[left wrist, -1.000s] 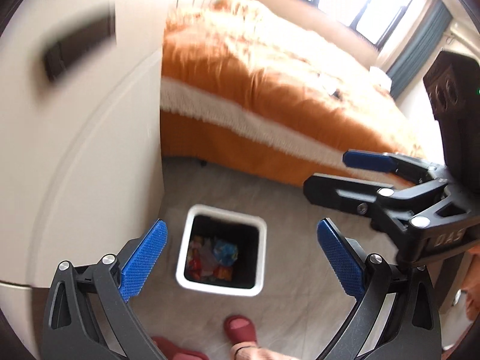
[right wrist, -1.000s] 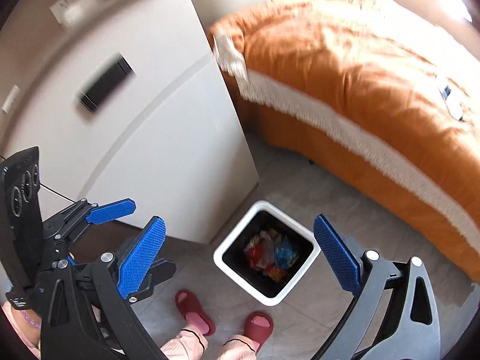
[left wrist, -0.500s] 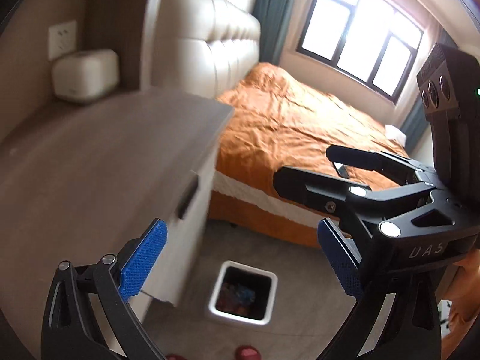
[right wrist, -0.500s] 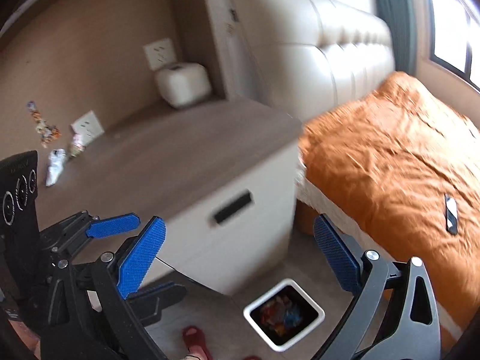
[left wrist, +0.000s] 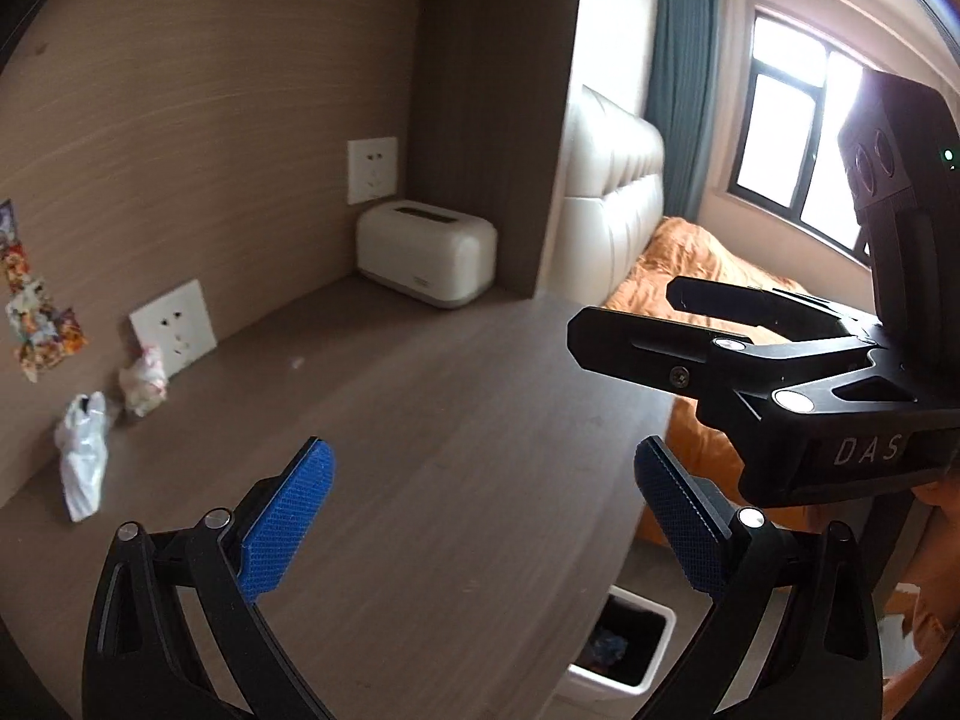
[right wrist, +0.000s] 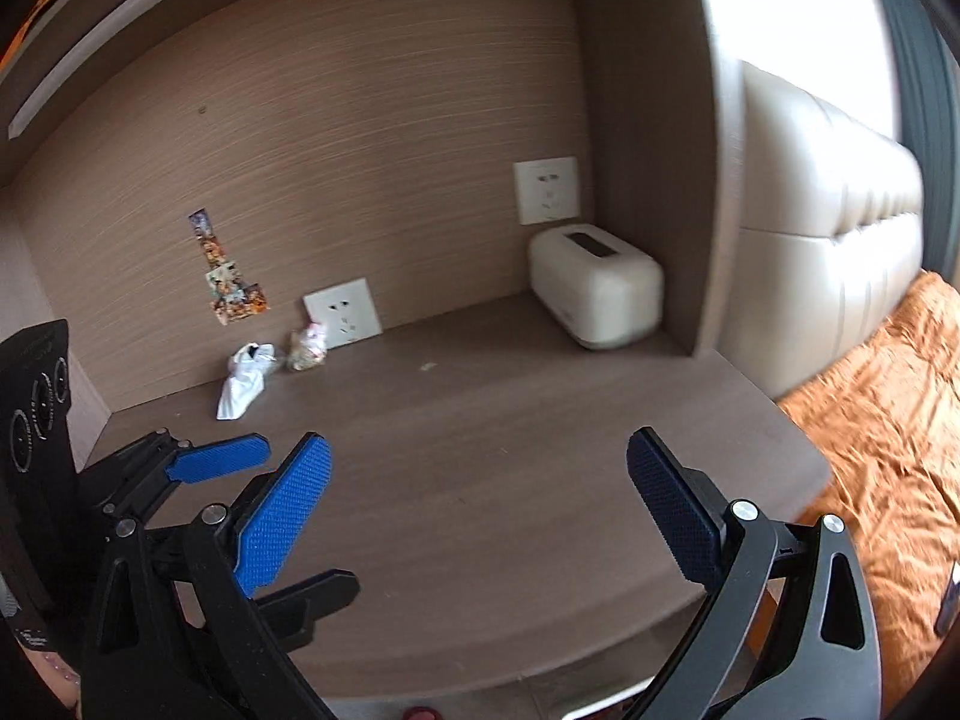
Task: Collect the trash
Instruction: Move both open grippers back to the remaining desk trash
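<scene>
Both grippers up over a brown wood-grain desk top (right wrist: 492, 480), side by side, neither touching anything. Left gripper (left wrist: 480, 516) spread wide, blue pads (left wrist: 282, 516) well apart with only bare desk between them; right gripper (right wrist: 480, 516) likewise spread wide and holding nothing, its black frame also showing at the right edge of the left wrist view. Trash at the back left of the desk, against the wall panel: a crumpled white plastic wrapper (right wrist: 243, 381) lying flat, and just beside it to the right a smaller crumpled pale ball with pinkish flecks (right wrist: 307, 349) (material hard to tell through the blur), sitting right in front of a low white wall socket (right wrist: 343, 313). Same two pieces at far left in the left wrist view, wrapper (left wrist: 81, 459) and ball (left wrist: 144, 381), both well apart from the pads. Above them on the panel, a strip of colourful stickers (right wrist: 231, 282). Back right corner of the niche: a cream rounded box with a dark slot on top (right wrist: 597, 294), below a second socket (right wrist: 547, 189). On the floor past the desk's front edge, a white bin with a dark inside (left wrist: 624, 648) and some coloured scraps in it. Beyond, a padded cream headboard (right wrist: 828, 240) and orange bedding (right wrist: 888, 432).
</scene>
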Demonstrator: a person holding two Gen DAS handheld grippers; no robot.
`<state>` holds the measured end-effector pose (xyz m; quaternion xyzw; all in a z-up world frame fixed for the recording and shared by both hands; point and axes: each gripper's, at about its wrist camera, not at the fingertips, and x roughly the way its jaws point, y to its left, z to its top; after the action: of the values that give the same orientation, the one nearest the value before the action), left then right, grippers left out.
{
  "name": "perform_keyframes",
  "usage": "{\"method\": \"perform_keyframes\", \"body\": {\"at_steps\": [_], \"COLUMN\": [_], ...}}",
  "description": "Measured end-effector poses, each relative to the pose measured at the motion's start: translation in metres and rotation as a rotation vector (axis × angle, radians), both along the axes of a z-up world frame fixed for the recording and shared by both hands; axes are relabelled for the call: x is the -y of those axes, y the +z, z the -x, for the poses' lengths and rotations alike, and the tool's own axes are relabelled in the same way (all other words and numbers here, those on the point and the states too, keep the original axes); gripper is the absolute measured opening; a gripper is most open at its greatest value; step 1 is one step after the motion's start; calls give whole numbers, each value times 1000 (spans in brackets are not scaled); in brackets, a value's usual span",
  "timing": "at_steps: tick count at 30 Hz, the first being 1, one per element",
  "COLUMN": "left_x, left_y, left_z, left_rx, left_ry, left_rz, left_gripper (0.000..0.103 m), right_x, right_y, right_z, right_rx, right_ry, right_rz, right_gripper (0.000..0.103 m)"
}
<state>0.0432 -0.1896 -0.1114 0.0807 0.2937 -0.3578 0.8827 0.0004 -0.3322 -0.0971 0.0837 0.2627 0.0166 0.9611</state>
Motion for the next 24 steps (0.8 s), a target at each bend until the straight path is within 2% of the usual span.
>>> {"method": "perform_keyframes", "body": {"at_steps": [5, 12, 24], "left_x": [-50, -102, -168], "left_y": [16, 12, -7], "left_z": [-27, -65, -114], "left_rx": [42, 52, 32], "left_ry": [128, 273, 385], "left_rz": [-4, -24, -40], "left_gripper": [98, 98, 98], "right_x": [-38, -87, -151], "right_y": [14, 16, 3], "right_z": [-37, -89, -165], "right_rx": [40, 44, 0], "right_ry": [89, 201, 288], "right_rz": [-1, -2, -13], "right_gripper": [98, 98, 98]}}
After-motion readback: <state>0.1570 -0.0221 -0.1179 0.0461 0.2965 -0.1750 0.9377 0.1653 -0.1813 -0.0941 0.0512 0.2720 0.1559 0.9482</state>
